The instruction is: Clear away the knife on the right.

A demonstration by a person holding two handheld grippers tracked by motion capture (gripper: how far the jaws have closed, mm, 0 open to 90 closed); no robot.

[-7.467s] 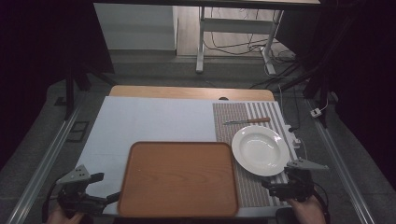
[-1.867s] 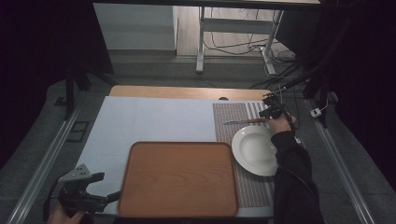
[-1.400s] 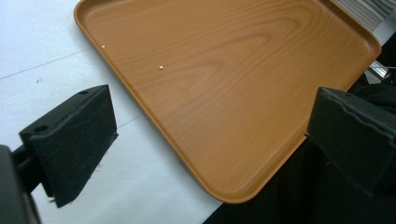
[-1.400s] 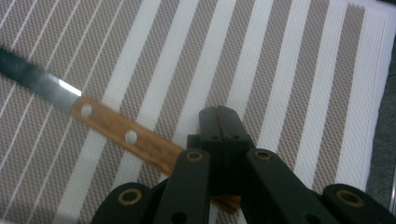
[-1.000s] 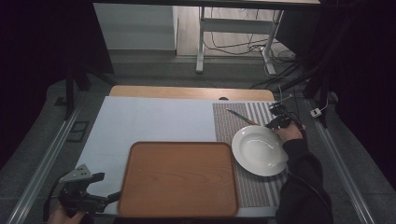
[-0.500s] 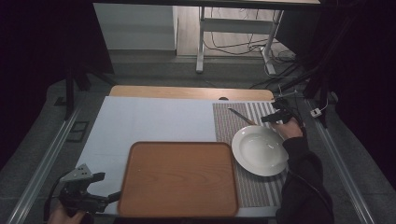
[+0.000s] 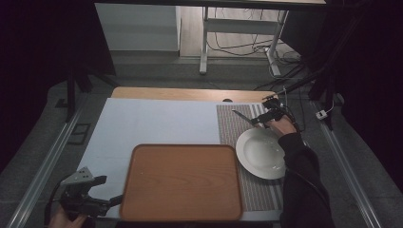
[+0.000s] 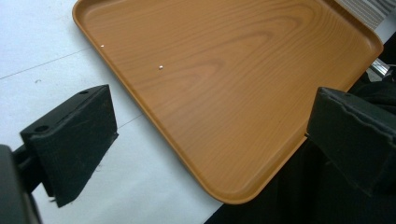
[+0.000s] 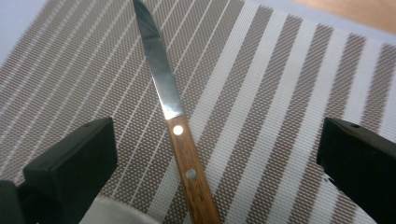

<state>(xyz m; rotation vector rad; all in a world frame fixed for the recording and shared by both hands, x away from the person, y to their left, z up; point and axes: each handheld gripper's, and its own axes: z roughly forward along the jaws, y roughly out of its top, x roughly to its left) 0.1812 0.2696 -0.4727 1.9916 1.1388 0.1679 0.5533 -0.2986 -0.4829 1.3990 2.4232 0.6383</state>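
Jaws of right gripper (image 9: 210, 154) spread wide, knife (image 9: 175, 135) between them on striped mat (image 9: 280, 93), wooden handle nearest, blade pointing away. White plate (image 7: 262, 153) just beside. Left gripper (image 8: 210, 154) wide too, over tray (image 8: 224, 84) corner.

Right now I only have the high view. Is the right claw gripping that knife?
Observer: No. The right claw is open, and the knife lies between its jaws, touching neither.
Operator: Which way does the blade point?
Observer: Away from the claw. The wooden handle is the near end.
Operator: And the left claw?
Observer: The left claw is open, with a corner of the tray showing between its jaws.
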